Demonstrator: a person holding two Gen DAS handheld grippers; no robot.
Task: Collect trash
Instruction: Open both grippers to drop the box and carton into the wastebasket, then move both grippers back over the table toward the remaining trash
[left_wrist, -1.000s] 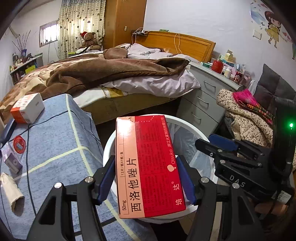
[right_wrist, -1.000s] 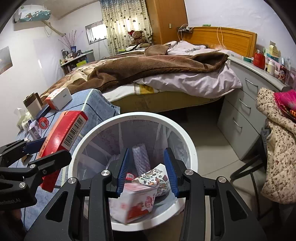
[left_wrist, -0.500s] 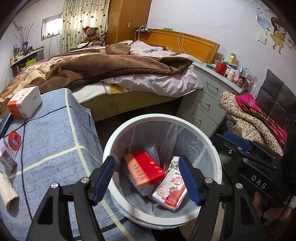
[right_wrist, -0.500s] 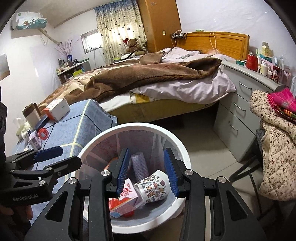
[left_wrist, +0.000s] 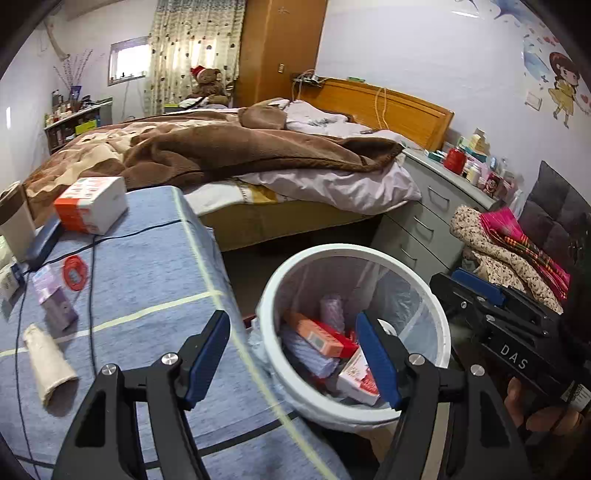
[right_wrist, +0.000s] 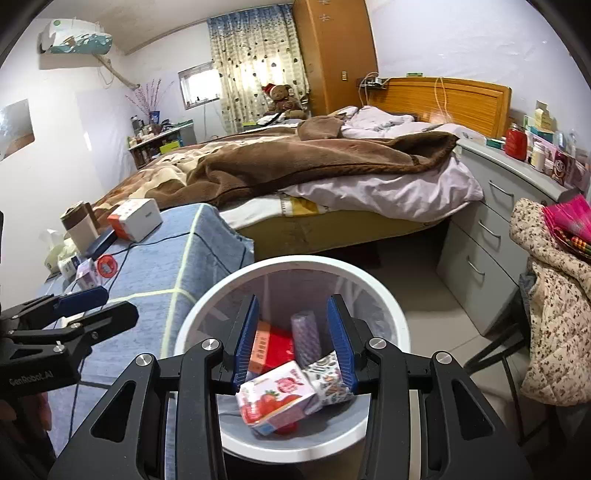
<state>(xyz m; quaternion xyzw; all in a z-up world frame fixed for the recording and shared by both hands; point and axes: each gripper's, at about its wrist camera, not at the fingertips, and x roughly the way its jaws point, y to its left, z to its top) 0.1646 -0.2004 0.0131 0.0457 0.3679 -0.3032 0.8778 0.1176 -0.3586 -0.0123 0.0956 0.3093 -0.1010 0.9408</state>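
Note:
A white trash bin (left_wrist: 441, 321) with a clear liner stands beside the blue-covered table (left_wrist: 155, 273). It also shows in the right wrist view (right_wrist: 399, 317). Inside lie the red medicine box (left_wrist: 319, 336) (right_wrist: 273, 345), a strawberry milk carton (right_wrist: 277, 400), a printed paper cup (right_wrist: 328, 376) and a purple roll (right_wrist: 304, 336). My left gripper (left_wrist: 291, 354) is open and empty over the bin's left rim. My right gripper (right_wrist: 295, 339) is open and empty above the bin. A crumpled paper cup (left_wrist: 50, 360) and a small purple box (left_wrist: 55, 304) lie on the table.
On the table are a white and orange box (left_wrist: 92, 203), a red ring (left_wrist: 75, 273), a black cable (left_wrist: 92, 258) and a dark blue case (left_wrist: 44, 242). A bed (left_wrist: 240, 155) stands behind, grey drawers (left_wrist: 424, 221) to the right, and a chair with clothes (right_wrist: 554, 295).
My left gripper has opened and dropped the red medicine box into the bin, then moved left toward the table. My right gripper stays open over the bin.

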